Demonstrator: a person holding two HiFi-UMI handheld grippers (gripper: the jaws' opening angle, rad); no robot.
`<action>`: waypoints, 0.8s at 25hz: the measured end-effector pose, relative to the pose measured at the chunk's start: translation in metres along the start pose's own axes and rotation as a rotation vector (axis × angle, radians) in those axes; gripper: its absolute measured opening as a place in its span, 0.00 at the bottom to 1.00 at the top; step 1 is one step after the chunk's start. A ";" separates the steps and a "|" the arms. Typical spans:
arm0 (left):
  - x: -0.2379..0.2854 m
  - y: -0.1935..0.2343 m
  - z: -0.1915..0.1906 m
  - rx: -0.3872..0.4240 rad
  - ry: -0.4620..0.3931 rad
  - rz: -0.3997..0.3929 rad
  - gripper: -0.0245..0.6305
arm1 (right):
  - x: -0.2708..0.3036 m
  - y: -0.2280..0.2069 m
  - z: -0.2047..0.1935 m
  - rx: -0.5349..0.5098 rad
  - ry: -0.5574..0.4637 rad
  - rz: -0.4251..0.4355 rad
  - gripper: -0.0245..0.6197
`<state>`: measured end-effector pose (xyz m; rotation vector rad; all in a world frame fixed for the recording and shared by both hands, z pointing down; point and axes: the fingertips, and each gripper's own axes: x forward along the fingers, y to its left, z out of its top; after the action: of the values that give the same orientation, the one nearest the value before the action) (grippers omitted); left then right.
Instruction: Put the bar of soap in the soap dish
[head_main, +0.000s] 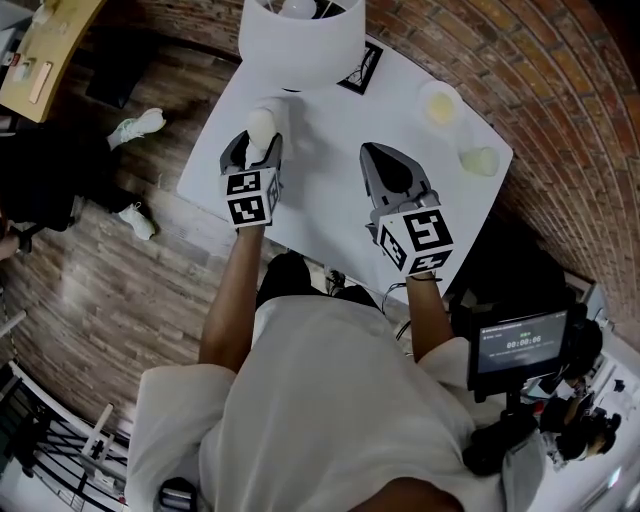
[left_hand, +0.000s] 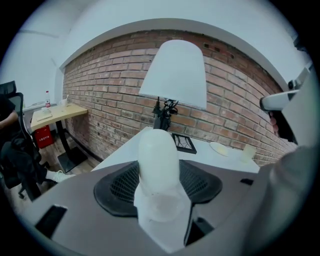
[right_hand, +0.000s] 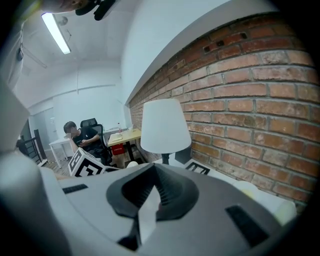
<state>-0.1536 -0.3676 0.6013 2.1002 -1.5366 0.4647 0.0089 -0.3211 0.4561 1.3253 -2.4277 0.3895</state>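
Observation:
A white oval bar of soap (head_main: 262, 124) stands upright between the jaws of my left gripper (head_main: 257, 143), which is shut on it above the left part of the white table (head_main: 330, 130). In the left gripper view the soap (left_hand: 158, 155) fills the middle and hides part of the lamp foot. The round pale soap dish (head_main: 440, 103) lies at the table's far right, also seen small in the left gripper view (left_hand: 220, 148). My right gripper (head_main: 386, 172) hovers over the table's middle, shut with nothing between its jaws (right_hand: 151, 196).
A white lamp (head_main: 300, 35) stands at the table's back, with a black framed item (head_main: 362, 68) beside it. A pale yellowish lump (head_main: 481, 160) sits near the right edge. A brick wall (left_hand: 240, 120) runs behind. A person (right_hand: 80, 136) sits at a far desk.

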 end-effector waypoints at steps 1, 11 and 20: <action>0.004 0.002 -0.002 -0.001 0.007 0.011 0.43 | 0.000 0.000 -0.001 0.000 0.003 0.000 0.05; 0.038 0.008 -0.021 0.005 0.086 0.082 0.43 | -0.007 -0.015 -0.016 0.012 0.028 -0.029 0.05; 0.043 0.005 -0.031 0.004 0.122 0.122 0.43 | -0.013 -0.023 -0.024 0.027 0.038 -0.043 0.05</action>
<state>-0.1444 -0.3842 0.6507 1.9503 -1.5998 0.6279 0.0390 -0.3143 0.4737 1.3660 -2.3668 0.4347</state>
